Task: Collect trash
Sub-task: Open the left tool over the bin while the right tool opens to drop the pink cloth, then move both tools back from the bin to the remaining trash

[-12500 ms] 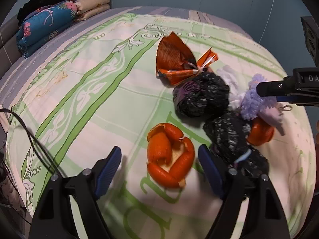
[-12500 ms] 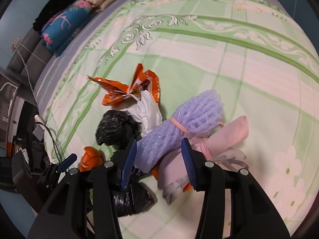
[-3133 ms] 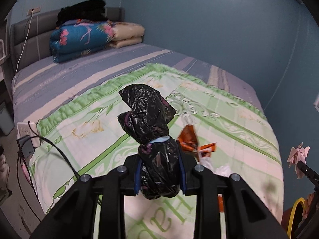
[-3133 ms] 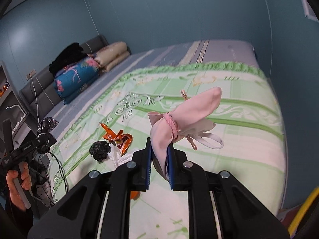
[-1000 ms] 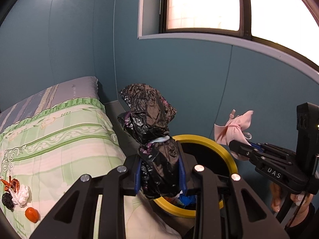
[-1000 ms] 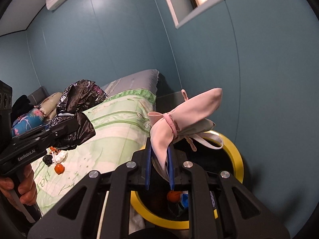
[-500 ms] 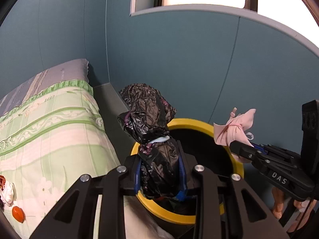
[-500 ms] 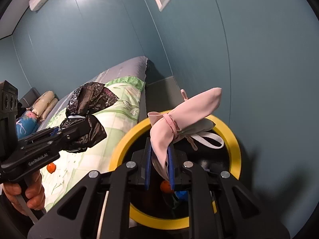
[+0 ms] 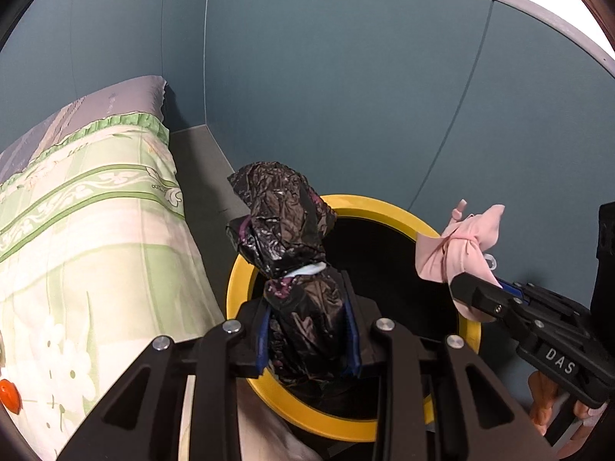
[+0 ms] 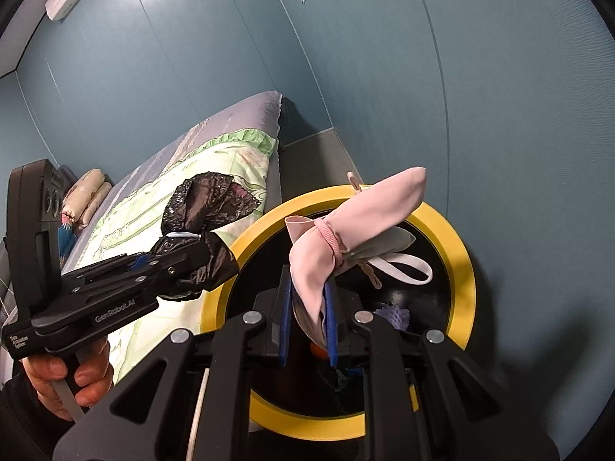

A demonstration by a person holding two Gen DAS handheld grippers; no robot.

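Observation:
My left gripper [image 9: 307,330] is shut on a crumpled black plastic bag [image 9: 284,223], holding it upright over the near left rim of a black bin with a yellow rim [image 9: 384,211]. To its right, my right gripper [image 9: 476,292] is shut on a tied pink cloth bundle [image 9: 465,242] above the bin's mouth. In the right wrist view the pink bundle [image 10: 369,207] stands between the blue pads of the right gripper [image 10: 309,319], directly over the bin [image 10: 457,253]. The left gripper [image 10: 188,257] with the black bag [image 10: 203,199] is at the bin's left edge.
The bed with a green patterned cover [image 9: 88,230] lies left of the bin, an orange peel [image 9: 7,395] on it. Blue walls close in behind and right of the bin. Inside the bin lie a purple foam net [image 10: 392,313] and an orange scrap [image 10: 319,349]. A hand [image 10: 57,380] holds the left gripper.
Both grippers have sunk and tilted down toward the bin, which now fills more of each view. The black bag and the pink bundle remain gripped.

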